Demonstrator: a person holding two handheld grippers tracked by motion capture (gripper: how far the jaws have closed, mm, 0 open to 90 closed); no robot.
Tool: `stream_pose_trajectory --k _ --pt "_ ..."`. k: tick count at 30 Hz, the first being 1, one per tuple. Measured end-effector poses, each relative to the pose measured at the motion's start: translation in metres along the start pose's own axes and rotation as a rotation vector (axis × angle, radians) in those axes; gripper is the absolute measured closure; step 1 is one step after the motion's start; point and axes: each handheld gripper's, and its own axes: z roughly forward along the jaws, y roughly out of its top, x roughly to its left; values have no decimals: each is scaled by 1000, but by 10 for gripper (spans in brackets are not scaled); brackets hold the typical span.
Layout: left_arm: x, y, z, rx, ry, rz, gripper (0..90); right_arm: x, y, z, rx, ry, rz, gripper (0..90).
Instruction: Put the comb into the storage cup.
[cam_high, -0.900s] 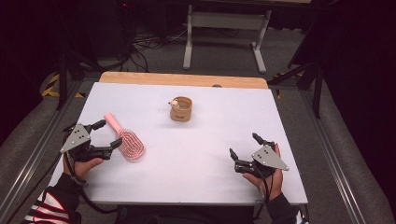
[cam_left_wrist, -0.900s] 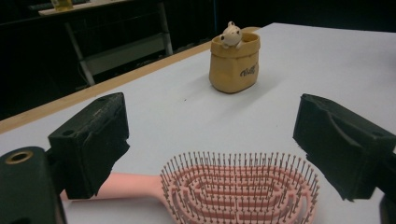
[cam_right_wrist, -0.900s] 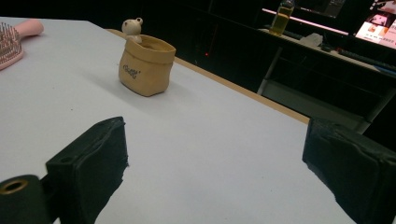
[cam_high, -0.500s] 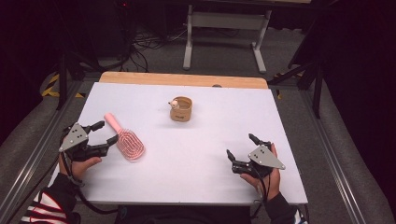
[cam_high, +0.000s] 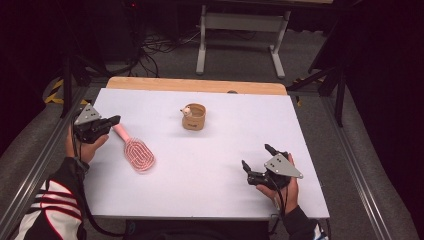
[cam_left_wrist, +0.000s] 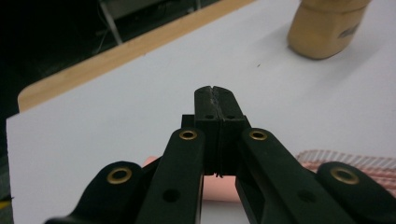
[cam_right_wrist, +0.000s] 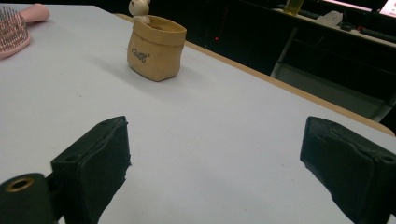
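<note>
A cup (cam_high: 194, 117) is set on the table (cam_high: 210, 190) near the middle of its far edge; a hairbrush (cam_high: 134, 148) is laid toward the left edge, well apart.

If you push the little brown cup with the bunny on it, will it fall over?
Probably not easily: the cup looks squat with a wide, flat bottom, so it would likely slide on the smooth white table. Its crinkled, bag-like sides hint it may be soft or light.

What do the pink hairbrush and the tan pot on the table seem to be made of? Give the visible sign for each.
Pink hairbrush: probably matte plastic, judging by its uniform colour, smooth handle and moulded rows of bristles.
Tan pot: looks like a soft rolled-top bag, perhaps fabric or kraft-like material, or ceramic moulded that way; dull finish, printed lettering.
</note>
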Motion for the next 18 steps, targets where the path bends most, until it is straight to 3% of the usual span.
stream_pose_trajectory --k 1,3,4,8,12,14,16,18 --pt "0 0 0 0 0 0 900 0 0 0 0 0 0 91" --pt "5 4 10 54 -8 -3 900 -1 0 1 2 0 -3 91" --pt "7 7 19 101 0 11 900 -1 0 2 4 0 2 91" --pt "9 13 37 210 22 40 900 -2 -1 2 12 4 2 92" --pt "13 13 51 294 28 46 900 0 -2 3 23 18 -2 93" --pt "14 12 53 303 33 50 899 1 -2 3 21 24 -9 92" --pt "16 10 65 382 36 54 899 1 -2 4 25 38 -12 92" --pt "16 9 68 407 39 62 899 1 -3 5 30 43 -15 93"
